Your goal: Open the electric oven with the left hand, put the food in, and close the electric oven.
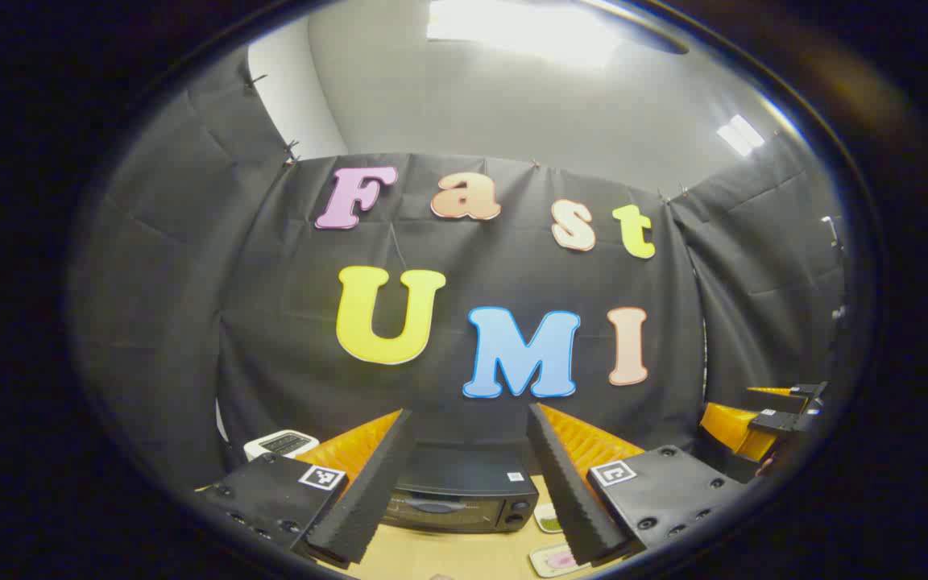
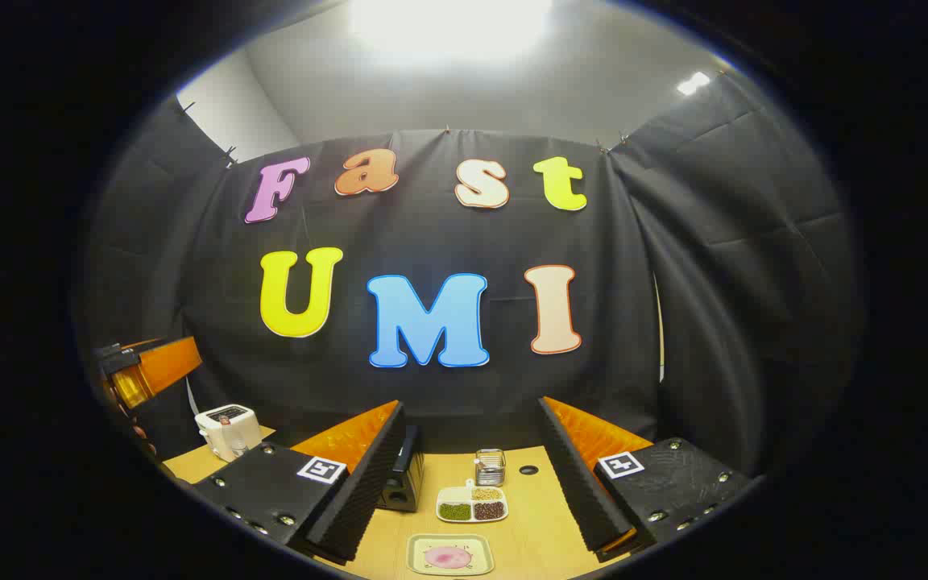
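left gripper view, oven (image 1: 464,499) shut, grippers (image 1: 470,483) (image 2: 472,483) apart

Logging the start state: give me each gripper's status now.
Left gripper: open, holding nothing, the closed electric oven ahead between its fingers.
Right gripper: open, holding nothing, above the table.

A white toaster (image 2: 226,431) stands on the pale wooden counter (image 2: 528,515) at nine o'clock; a white three-compartment dish of green, tan and dark brown grains (image 2: 472,504) lies near the middle; a small clear square container (image 2: 490,466) sits just beyond it at twelve o'clock.
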`<state>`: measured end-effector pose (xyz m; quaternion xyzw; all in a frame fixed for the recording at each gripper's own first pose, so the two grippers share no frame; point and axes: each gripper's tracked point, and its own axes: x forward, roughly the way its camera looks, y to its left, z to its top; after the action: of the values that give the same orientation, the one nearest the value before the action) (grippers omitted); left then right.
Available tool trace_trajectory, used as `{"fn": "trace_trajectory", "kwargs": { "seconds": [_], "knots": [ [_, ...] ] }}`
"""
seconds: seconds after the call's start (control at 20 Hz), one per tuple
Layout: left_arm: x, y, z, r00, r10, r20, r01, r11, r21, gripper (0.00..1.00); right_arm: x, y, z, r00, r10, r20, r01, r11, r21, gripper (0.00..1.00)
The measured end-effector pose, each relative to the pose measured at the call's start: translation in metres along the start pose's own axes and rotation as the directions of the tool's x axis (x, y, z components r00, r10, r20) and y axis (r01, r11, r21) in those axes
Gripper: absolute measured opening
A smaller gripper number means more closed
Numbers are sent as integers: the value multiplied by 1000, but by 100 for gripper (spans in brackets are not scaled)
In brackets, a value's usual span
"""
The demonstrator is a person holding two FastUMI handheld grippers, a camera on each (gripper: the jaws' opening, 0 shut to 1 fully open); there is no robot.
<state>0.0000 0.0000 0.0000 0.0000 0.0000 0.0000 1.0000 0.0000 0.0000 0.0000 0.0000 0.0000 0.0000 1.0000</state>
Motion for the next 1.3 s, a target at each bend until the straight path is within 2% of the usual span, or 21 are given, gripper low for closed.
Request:
{"fn": "trace_trajectory", "kwargs": {
  "seconds": [0.05, 0.1, 0.25, 0.4, 0.6, 0.75, 0.8, 0.85, 0.9, 0.95, 1.0, 1.05, 1.1, 1.15, 1.25, 1.3],
  "knots": [
    [2, 1, -3, 1000, 0, -10, 0, 1000, -5, 98, 1, 0, -2, 1000, 2, -3, -2, 1000, -2, 98],
    [3, 0, -5, 1000, -3, -20, 3, 1000, -8, 92, 4, 1, -3, 1000, 5, -4, -5, 1000, -3, 98],
    [9, 2, -9, 1000, 0, -26, 0, 1000, 7, 98, 8, 5, -8, 1000, 14, -16, -14, 1000, -3, 98],
    [10, -1, -12, 999, -1, -32, 2, 1000, 5, 95, 11, 7, -11, 999, 20, -28, -20, 1000, 1, 98],
    [12, 0, -13, 999, -8, -38, 9, 1000, 14, 98, 17, 9, -17, 999, 22, -43, -22, 1000, 11, 98],
    [15, 0, -22, 999, -14, -48, 15, 1000, 8, 95, 18, 10, -21, 998, 26, -51, -25, 1000, 9, 98],
    [19, -1, -27, 998, -21, -57, 21, 1000, 7, 98, 18, 10, -22, 998, 25, -55, -25, 1000, 8, 98],
    [23, -1, -33, 997, -28, -67, 29, 999, 15, 98, 19, 10, -25, 998, 25, -60, -24, 1000, 8, 98],
    [30, 0, -44, 996, -34, -88, 37, 999, 32, 92, 20, 10, -27, 998, 23, -66, -23, 1000, 7, 98],
    [37, 0, -56, 993, -39, -112, 44, 998, 40, 92, 20, 10, -30, 997, 20, -77, -19, 1000, 11, 98],
    [44, 1, -71, 989, -48, -142, 54, 998, 38, 98, 20, 10, -31, 996, 23, -81, -21, 1000, 20, 98],
    [52, 2, -83, 984, -54, -169, 59, 998, 30, 95, 19, 11, -30, 996, 26, -84, -24, 999, 27, 98],
    [61, 3, -95, 980, -54, -192, 60, 998, 23, 99, 20, 11, -31, 996, 27, -88, -24, 999, 27, 98],
    [69, 7, -108, 974, -49, -219, 56, 998, 22, 95, 21, 11, -34, 995, 28, -94, -26, 999, 25, 98],
    [85, 11, -138, 958, -51, -282, 55, 998, 7, 98, 24, 11, -40, 994, 29, -110, -26, 999, 24, 98],
    [93, 11, -151, 948, -60, -313, 62, 998, -4, 95, 25, 11, -42, 993, 27, -117, -25, 999, 22, 98]
  ]
}}
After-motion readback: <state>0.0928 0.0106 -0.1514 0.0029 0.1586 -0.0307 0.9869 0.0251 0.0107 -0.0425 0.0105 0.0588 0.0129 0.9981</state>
